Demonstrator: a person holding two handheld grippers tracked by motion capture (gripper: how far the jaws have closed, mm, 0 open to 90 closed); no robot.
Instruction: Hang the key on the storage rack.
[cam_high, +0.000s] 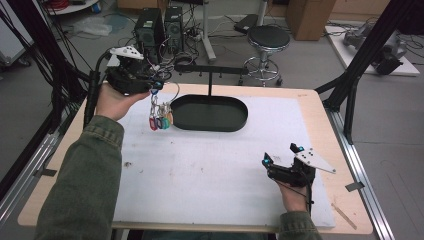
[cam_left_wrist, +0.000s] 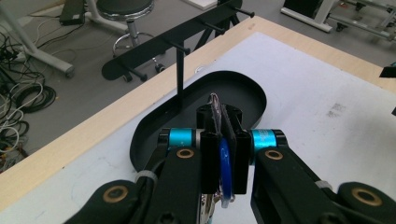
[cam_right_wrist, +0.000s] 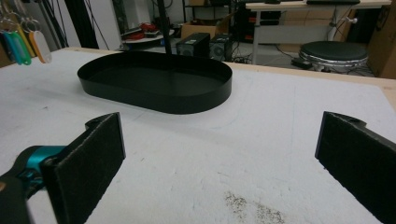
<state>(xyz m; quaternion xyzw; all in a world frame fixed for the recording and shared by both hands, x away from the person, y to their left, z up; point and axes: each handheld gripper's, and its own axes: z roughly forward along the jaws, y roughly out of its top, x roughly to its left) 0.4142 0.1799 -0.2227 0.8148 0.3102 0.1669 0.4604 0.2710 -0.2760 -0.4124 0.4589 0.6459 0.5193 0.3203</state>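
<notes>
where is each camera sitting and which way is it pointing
High view: above the person's side, looking forward and down on the table; both forearms, left gripper and right gripper show.
Left gripper view: rides the left gripper, facing the hook stand; jaws shut on the key bunch.
Right gripper view: low over the table, facing the black tray; jaws open.
All three share the tray.

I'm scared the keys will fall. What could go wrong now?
The left gripper pinches the key bunch by just a small part, so the dangling coloured tags might swing or slip loose. They hang above the mat beside the black tray, so a drop could miss it. The pegs look thin and easy to miss.
</notes>
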